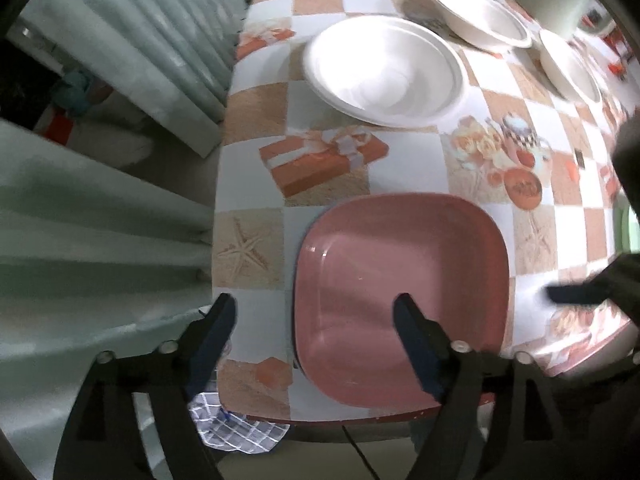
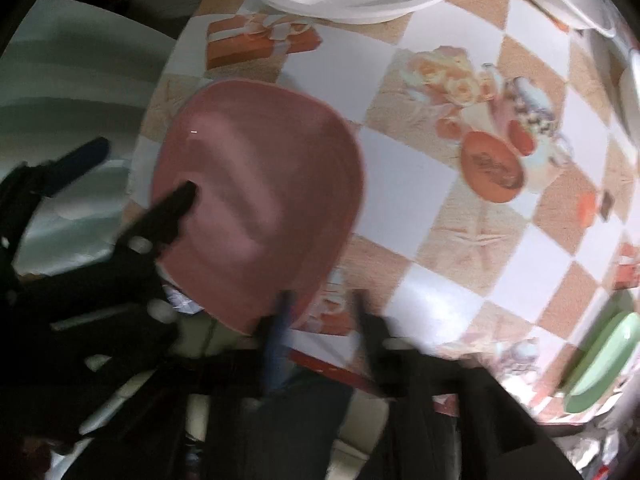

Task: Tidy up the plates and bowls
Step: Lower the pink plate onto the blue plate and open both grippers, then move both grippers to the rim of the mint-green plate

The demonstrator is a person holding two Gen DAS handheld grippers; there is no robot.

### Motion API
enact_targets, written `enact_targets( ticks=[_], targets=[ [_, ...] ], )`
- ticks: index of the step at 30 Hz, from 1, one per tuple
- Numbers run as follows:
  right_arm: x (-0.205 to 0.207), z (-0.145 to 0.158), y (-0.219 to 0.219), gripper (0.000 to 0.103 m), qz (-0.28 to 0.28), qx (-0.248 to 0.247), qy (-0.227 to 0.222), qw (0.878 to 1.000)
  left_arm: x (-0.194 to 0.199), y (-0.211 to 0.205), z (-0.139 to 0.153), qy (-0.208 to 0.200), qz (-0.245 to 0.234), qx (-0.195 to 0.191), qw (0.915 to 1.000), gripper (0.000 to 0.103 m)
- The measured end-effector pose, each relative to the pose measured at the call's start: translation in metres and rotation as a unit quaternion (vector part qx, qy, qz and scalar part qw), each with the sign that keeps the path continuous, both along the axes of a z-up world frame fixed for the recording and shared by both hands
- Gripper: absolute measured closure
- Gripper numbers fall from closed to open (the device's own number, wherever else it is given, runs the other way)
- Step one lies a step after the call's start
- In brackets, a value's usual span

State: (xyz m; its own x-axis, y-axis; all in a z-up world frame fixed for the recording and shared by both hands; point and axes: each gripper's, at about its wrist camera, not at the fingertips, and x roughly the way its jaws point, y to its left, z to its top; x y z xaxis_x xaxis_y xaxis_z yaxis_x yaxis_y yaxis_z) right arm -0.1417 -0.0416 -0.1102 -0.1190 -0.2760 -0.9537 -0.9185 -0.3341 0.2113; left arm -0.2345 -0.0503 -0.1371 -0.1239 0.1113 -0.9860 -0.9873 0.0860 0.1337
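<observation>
You are early in this job, as far as the views let me judge: the dishes sit scattered across the checked surface (image 1: 332, 168) rather than gathered into stacks. The pink plate (image 1: 400, 292) lies flat at the near edge of the surface, slightly overhanging it, and nothing is stacked on it. Your left gripper (image 1: 316, 308) hovers over its near-left part with its fingers spread wide, one finger past the plate's left rim and the other above the plate's hollow, pinching nothing. Your right gripper (image 2: 320, 300) is at the plate's near-right corner, also with its fingers apart and empty (that view is blurred, so I cannot tell whether either finger touches the rim). Farther back, a white bowl (image 1: 384, 72) rests alone on the surface, well apart from the pink plate; it may be more than one nested piece, but I cannot tell. Beyond it, two more white bowls stand near each other, a second white bowl (image 1: 480, 16) and a third white bowl (image 1: 572, 68), neither nested in the other. A green plate (image 2: 600, 364) sits at the far right edge, apart from everything else. So what looks left is nearly all of it: bringing the plates together, and nesting the bowls. The pink plate seems the piece in hand now, and a grip on its thin rim is not yet made.
</observation>
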Motion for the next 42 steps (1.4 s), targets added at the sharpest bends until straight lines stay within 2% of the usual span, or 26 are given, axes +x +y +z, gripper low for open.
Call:
enact_targets(
  ticks=[1,4,6,12,16,22,28,35,42],
  targets=[
    [0.005,0.002,0.0,0.0,-0.004,0.002,0.011,1.0,-0.004,0.001,0.0,-0.012,0.01,-0.008,0.9999,0.012],
    [0.019,0.008,0.001,0.0,-0.012,0.002,0.02,1.0,-0.01,0.002,-0.003,-0.024,0.03,-0.037,0.9986,0.012],
    [0.025,0.012,0.003,0.0,-0.006,0.005,0.017,1.0,-0.011,-0.002,-0.003,-0.029,0.032,-0.041,0.9982,0.012],
    [0.056,0.024,-0.002,0.0,-0.012,0.003,0.014,1.0,0.012,-0.013,0.01,-0.056,0.008,-0.053,0.997,0.012],
    [0.074,0.033,-0.002,0.0,-0.022,0.006,0.006,1.0,0.031,-0.02,0.02,-0.056,-0.011,-0.063,0.9964,0.012],
    [0.103,0.057,0.006,0.0,-0.075,0.02,0.017,0.997,0.064,-0.023,0.032,-0.058,-0.042,-0.064,0.9954,0.012],
    [0.143,0.073,0.006,0.0,-0.124,0.034,0.012,0.992,0.092,-0.017,0.044,-0.05,-0.085,-0.046,0.9941,0.012],
    [0.192,0.074,-0.002,0.0,-0.193,0.031,0.004,0.981,0.128,-0.009,0.047,-0.041,-0.134,-0.043,0.9892,0.012],
    [0.232,0.073,-0.015,0.0,-0.243,0.027,0.0,0.97,0.173,-0.007,0.044,-0.037,-0.191,-0.048,0.9798,0.012]
  ],
)
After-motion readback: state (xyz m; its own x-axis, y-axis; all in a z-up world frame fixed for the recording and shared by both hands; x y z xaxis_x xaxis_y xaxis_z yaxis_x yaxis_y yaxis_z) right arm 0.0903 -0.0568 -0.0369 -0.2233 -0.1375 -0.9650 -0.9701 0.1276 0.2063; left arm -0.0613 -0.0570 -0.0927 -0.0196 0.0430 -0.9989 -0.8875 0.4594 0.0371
